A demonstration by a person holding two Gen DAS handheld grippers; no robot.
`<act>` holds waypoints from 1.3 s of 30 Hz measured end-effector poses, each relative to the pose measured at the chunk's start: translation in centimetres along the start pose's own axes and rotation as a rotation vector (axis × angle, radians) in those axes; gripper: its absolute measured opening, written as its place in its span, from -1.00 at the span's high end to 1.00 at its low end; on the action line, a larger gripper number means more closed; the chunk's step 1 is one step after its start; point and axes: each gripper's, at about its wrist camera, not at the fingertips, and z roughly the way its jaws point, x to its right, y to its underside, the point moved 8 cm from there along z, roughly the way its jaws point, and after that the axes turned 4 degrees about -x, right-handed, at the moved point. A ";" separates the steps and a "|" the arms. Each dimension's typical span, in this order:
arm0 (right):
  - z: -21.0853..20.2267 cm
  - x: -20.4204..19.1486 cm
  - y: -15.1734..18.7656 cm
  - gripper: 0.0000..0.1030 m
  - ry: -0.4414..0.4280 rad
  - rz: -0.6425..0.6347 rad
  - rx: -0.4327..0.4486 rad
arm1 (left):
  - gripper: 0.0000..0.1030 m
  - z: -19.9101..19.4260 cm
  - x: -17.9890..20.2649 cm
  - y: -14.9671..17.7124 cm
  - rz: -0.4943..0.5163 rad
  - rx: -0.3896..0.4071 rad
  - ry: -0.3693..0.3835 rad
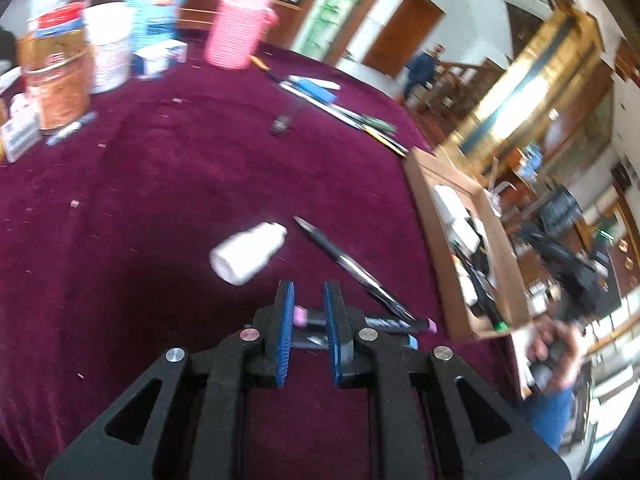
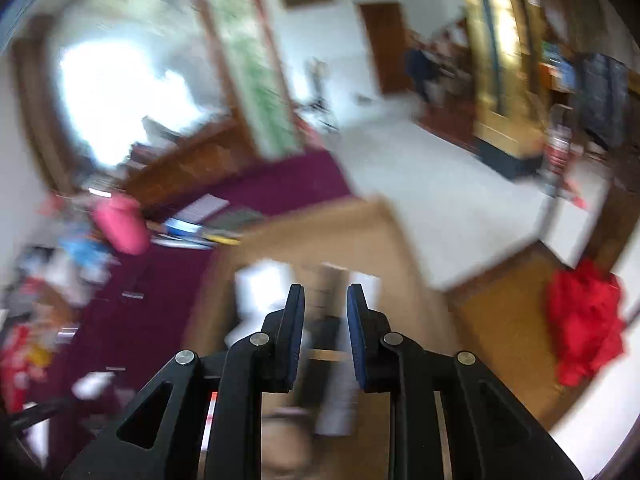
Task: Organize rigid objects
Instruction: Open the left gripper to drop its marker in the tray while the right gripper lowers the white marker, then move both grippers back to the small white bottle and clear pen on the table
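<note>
My left gripper (image 1: 309, 294) hangs over the maroon tablecloth (image 1: 140, 200), its jaws partly open around a black marker with pink caps (image 1: 384, 323) that lies crosswise; I cannot tell if the pads touch it. A white bottle (image 1: 248, 254) lies on its side just ahead, with a black pen (image 1: 348, 264) to its right. The cardboard box (image 1: 424, 196) of sorted items sits at the right table edge. My right gripper (image 2: 325, 296) is open and empty above that box (image 2: 340, 236); this view is heavily blurred.
A pink cup (image 1: 238, 32), tins and cartons (image 1: 56, 76) stand at the far left. Several pens and a blue item (image 1: 320, 92) lie at the far edge. A red cloth (image 2: 584, 320) lies on the floor to the right.
</note>
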 end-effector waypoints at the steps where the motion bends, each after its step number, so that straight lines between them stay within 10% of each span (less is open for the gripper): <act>1: -0.6 -2.0 0.3 0.63 -0.065 -0.030 -0.003 | 0.76 0.1 -0.5 -0.1 -0.009 0.007 -0.026; 6: 0.5 -14.6 8.1 0.57 -0.441 -0.217 -0.336 | 0.76 0.1 -1.0 -0.2 -0.033 -0.014 0.014; 9: 3.2 -17.8 12.8 0.58 -0.404 -0.269 -0.521 | 0.76 0.2 -1.4 -0.2 -0.048 -0.025 0.021; 26: 9.2 -20.0 13.7 0.65 -0.119 -0.548 -0.550 | 0.76 0.0 -2.5 -0.5 -0.085 -0.032 0.042; 33: 8.8 -19.5 11.4 0.77 -0.214 -0.385 -0.431 | -0.11 0.0 -2.8 -1.0 -0.069 0.000 -0.014; 39: 7.2 -19.2 9.5 0.77 -0.328 -0.304 -0.371 | -0.13 1.0 -1.8 -1.9 0.059 -0.032 -0.155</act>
